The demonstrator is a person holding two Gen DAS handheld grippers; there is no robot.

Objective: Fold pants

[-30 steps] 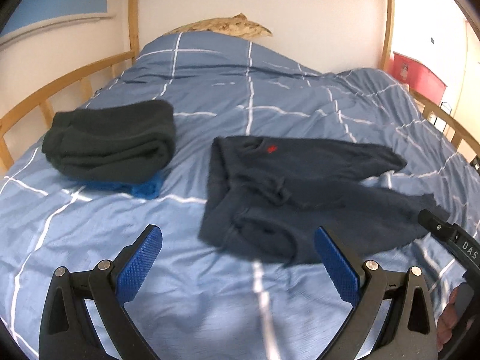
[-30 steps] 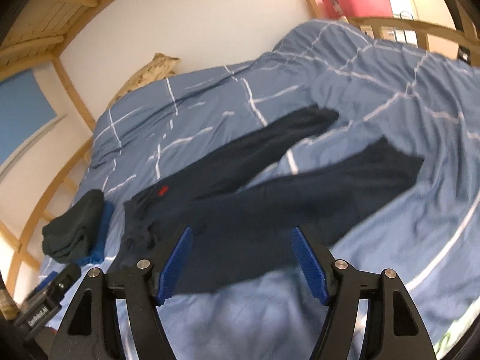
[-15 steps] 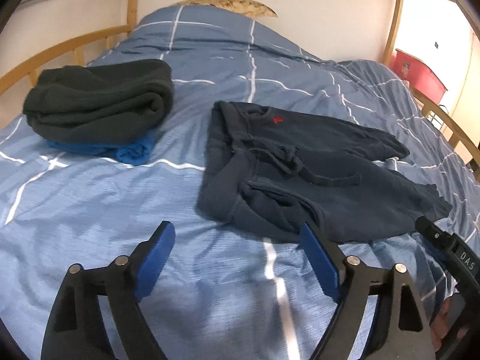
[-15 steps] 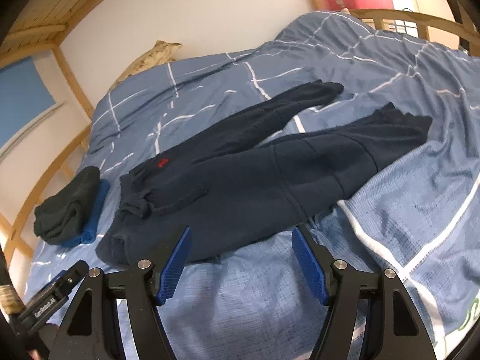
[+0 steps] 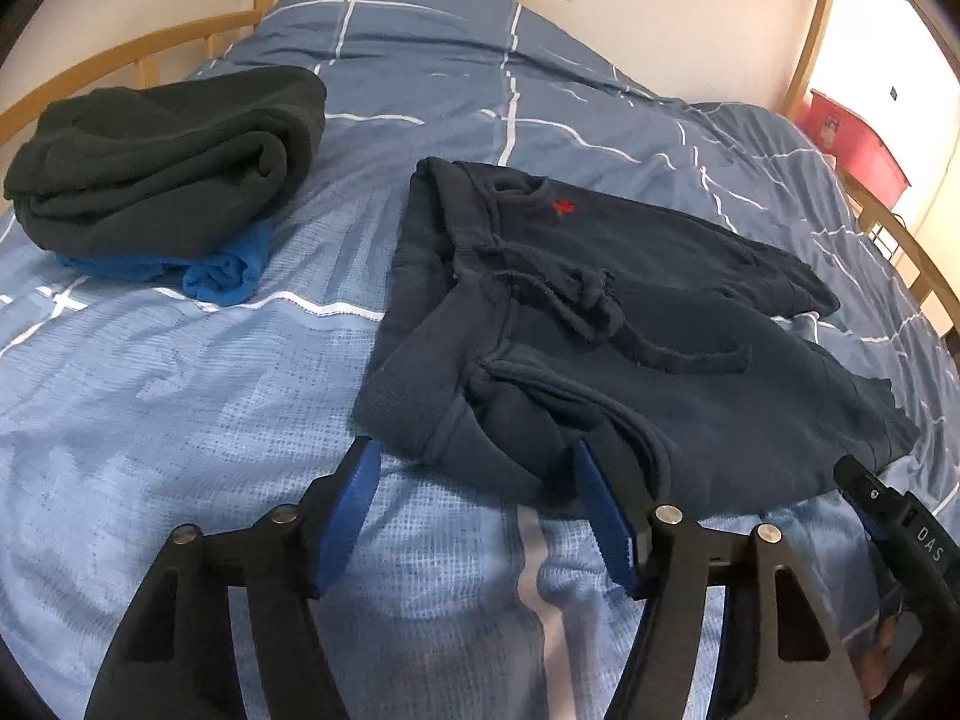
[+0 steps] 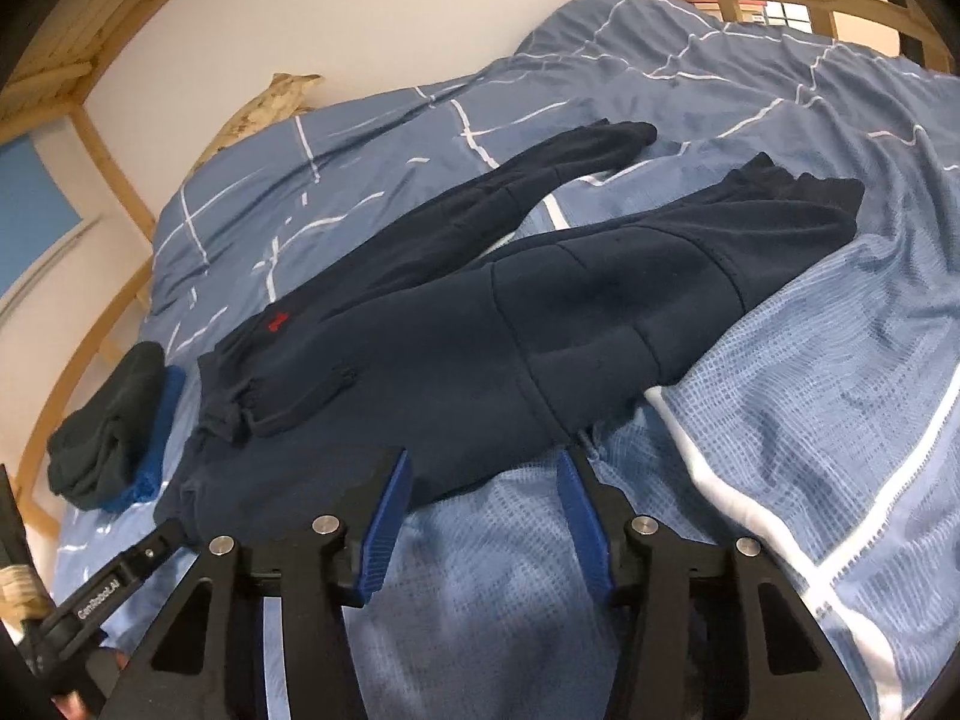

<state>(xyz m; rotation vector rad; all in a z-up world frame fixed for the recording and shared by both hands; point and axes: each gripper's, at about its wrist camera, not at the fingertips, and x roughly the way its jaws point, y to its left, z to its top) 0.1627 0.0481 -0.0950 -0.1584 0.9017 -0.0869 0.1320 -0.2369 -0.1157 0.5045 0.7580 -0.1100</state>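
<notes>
pants (image 5: 630, 324) dead ahead, waistband nearest left gripper (image 5: 480, 498)
both open and empty; legs run off past right gripper (image 6: 483, 501).

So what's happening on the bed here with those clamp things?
A person is holding a two-finger gripper in each hand and is about to fold a pair of navy pants spread flat on the blue duvet. The left gripper is open at the waistband corner; the right gripper is open at the near edge of one leg. Neither has taken hold of the fabric yet. A folded dark garment already sits on a folded blue one off to the side.
</notes>
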